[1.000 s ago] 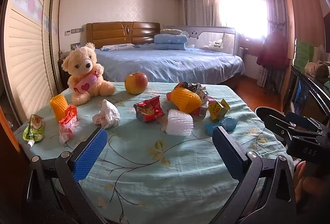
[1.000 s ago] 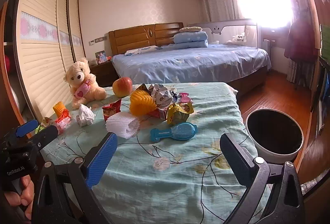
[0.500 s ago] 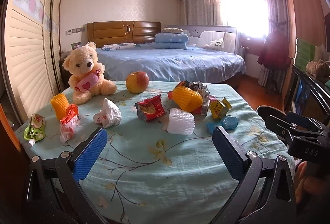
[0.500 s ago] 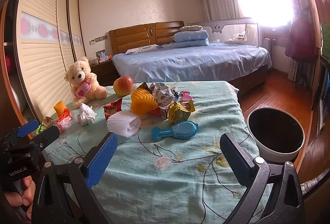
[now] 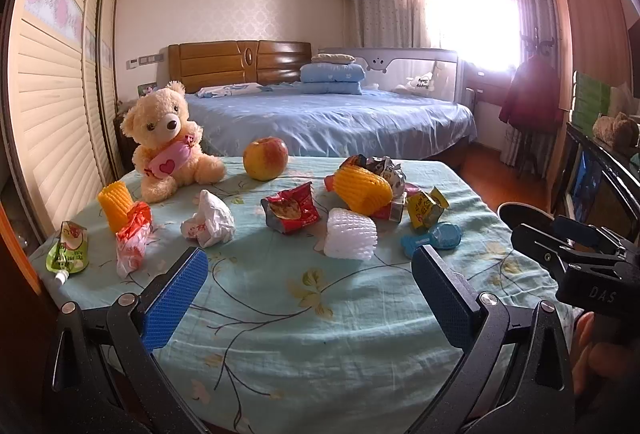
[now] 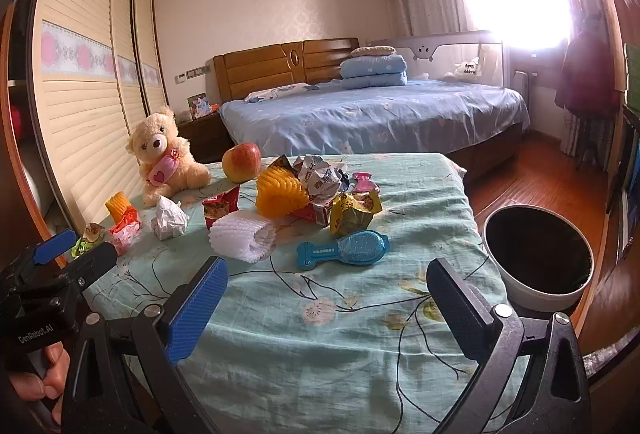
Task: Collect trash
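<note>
Trash lies on a table with a light blue flowered cloth (image 5: 320, 314): a white foam net (image 5: 350, 239) (image 6: 244, 239), a crumpled white tissue (image 5: 209, 222) (image 6: 170, 218), a red snack wrapper (image 5: 291, 208), a yellow foam net (image 5: 362, 186) (image 6: 280, 194), a yellow wrapper (image 5: 426, 208) (image 6: 354, 210) and a green pouch (image 5: 68, 252). My left gripper (image 5: 310, 290) is open and empty above the near table edge. My right gripper (image 6: 326, 304) is open and empty, short of the trash. A white bin (image 6: 538, 258) stands on the floor to the right.
A teddy bear (image 5: 170, 142), an apple (image 5: 265, 158) and a blue fish-shaped brush (image 6: 344, 249) are also on the table. A second yellow foam net (image 5: 116, 204) and a red-white wrapper (image 5: 132, 238) lie at the left. A bed (image 5: 332, 118) stands behind.
Both grippers have drifted slightly forward toward the table; the objects look a little nearer. Nothing was grasped or moved.
</note>
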Demonstrator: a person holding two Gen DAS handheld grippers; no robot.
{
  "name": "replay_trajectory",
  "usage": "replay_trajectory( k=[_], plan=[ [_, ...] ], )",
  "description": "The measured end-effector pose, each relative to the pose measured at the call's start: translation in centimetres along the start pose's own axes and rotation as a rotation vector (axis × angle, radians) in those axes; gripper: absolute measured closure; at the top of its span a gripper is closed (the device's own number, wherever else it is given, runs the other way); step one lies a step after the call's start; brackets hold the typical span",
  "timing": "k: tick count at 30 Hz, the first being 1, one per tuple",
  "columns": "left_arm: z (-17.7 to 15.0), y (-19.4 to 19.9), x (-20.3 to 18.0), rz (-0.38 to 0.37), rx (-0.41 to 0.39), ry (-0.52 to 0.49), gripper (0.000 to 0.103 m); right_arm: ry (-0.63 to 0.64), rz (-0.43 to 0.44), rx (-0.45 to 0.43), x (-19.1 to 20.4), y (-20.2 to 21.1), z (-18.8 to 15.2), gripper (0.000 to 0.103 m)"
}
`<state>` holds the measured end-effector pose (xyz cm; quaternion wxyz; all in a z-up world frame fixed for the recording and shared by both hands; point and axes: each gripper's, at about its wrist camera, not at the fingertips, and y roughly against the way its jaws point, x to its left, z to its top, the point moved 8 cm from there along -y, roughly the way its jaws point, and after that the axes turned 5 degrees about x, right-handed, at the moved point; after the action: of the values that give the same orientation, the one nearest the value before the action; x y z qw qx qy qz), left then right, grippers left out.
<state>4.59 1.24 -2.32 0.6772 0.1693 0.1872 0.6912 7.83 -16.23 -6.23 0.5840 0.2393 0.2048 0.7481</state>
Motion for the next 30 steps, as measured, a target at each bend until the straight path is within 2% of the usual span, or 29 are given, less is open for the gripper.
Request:
replay_trajectory(
  k=[30],
  plan=[
    [-0.51,-0.43,-0.48,0.001,0.009,-0.012,0.0,-0.001,0.004,0.006,0.11,-0.1,-0.18,0.003]
  ],
)
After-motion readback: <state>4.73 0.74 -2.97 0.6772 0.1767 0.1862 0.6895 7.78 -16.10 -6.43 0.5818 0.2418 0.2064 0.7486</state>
